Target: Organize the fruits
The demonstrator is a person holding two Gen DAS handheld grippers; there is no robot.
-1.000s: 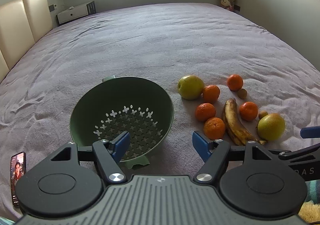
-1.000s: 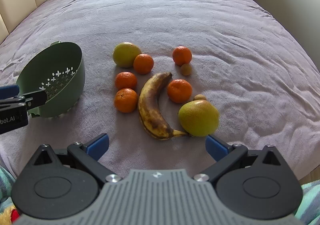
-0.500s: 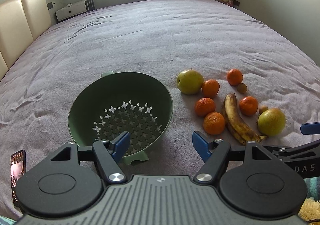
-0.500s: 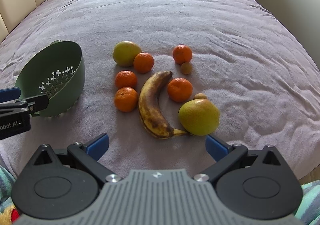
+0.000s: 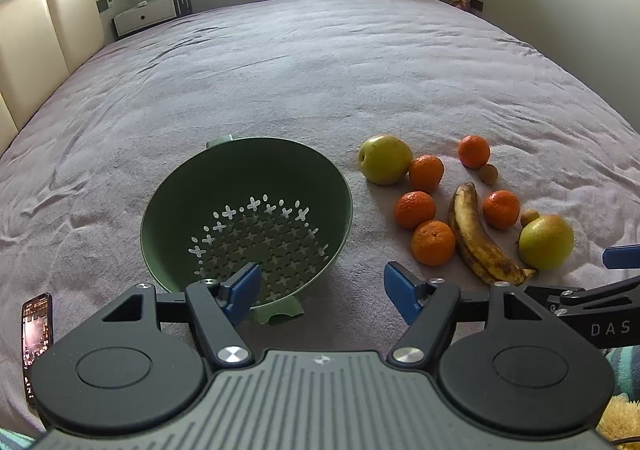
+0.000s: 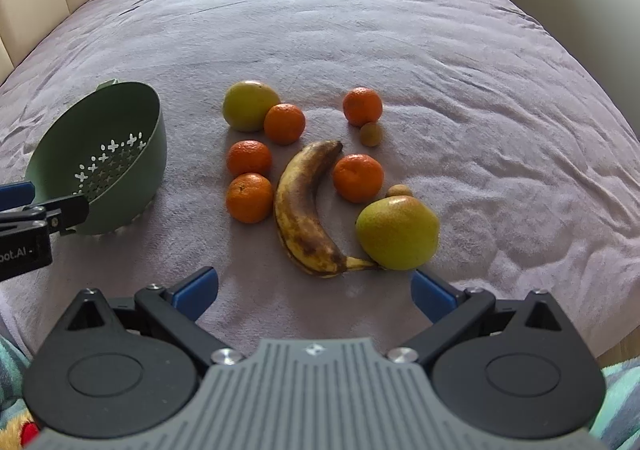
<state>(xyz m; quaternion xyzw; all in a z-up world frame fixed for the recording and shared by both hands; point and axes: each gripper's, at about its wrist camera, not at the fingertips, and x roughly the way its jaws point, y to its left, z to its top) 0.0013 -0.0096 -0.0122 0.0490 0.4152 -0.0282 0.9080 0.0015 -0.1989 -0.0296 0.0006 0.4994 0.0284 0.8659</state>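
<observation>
- The fruits lie in a loose group on the bed (image 6: 400, 29): a spotted banana (image 6: 304, 205) in the middle, five oranges around it, two big yellow-green fruits and two small brown ones.
- The near yellow-green fruit (image 6: 396, 234) touches the banana's stem; the far yellow-green fruit (image 6: 248, 103) touches one orange (image 6: 284, 123).
- The green colander (image 5: 246, 217) stands tilted on the bed, left of the fruits and apart from them. It is empty.
- So, as I judge it, the task is only at the beginning: no fruit is in the colander, and all of them are left to move.
- The right tongs (image 6: 314, 288) are wide open, hold nothing, and sit just before the banana and the near fruit.
- The left tongs (image 5: 320, 294) are also open and empty, at the near rim of the colander.
- A phone (image 5: 37, 338) lies at the left.
</observation>
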